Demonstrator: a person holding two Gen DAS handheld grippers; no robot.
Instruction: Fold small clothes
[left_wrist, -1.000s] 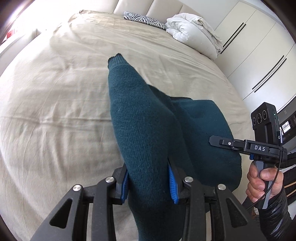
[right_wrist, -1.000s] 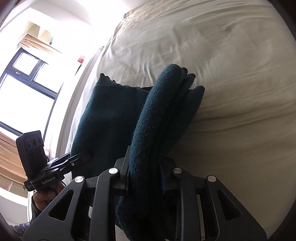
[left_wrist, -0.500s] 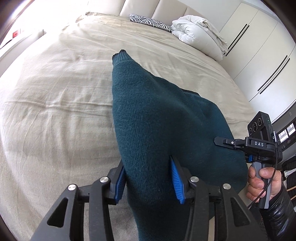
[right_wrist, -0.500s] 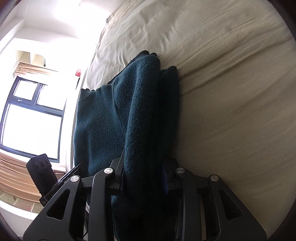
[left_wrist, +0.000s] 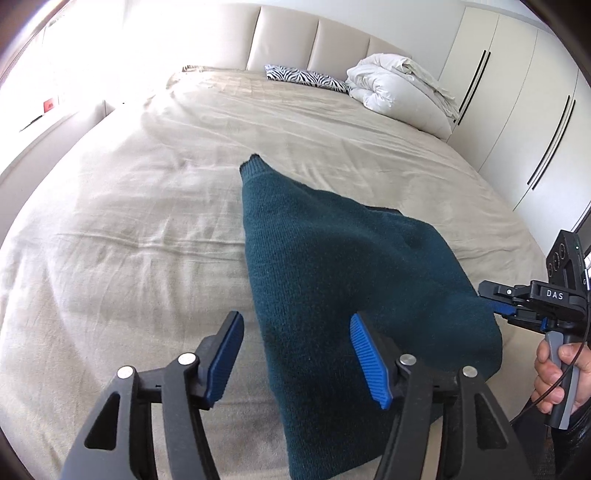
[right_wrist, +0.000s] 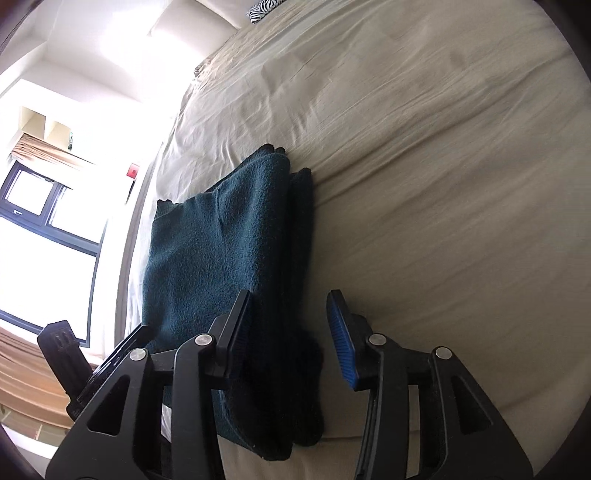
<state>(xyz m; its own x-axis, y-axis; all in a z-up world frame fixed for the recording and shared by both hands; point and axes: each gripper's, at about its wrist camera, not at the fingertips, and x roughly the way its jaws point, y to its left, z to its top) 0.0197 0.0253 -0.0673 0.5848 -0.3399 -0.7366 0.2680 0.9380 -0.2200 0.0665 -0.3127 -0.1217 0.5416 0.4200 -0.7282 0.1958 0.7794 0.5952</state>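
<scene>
Left wrist view: left claw (left_wrist: 295, 356) opening, blue pads clear of the folded teal sweater (left_wrist: 343, 273) lying on the beige bed (left_wrist: 129, 221); white duvet (left_wrist: 399, 92) bundled near the headboard. Right wrist view: right claw (right_wrist: 290, 334) opening too, released, the sweater's (right_wrist: 221, 251) thick folded edge lying between its pads, touching the left one, resting on the bed (right_wrist: 424, 184).

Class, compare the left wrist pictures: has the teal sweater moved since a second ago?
Yes. The teal sweater has dropped out of the opening left claw and settled flatter on the beige bedsheet.
</scene>
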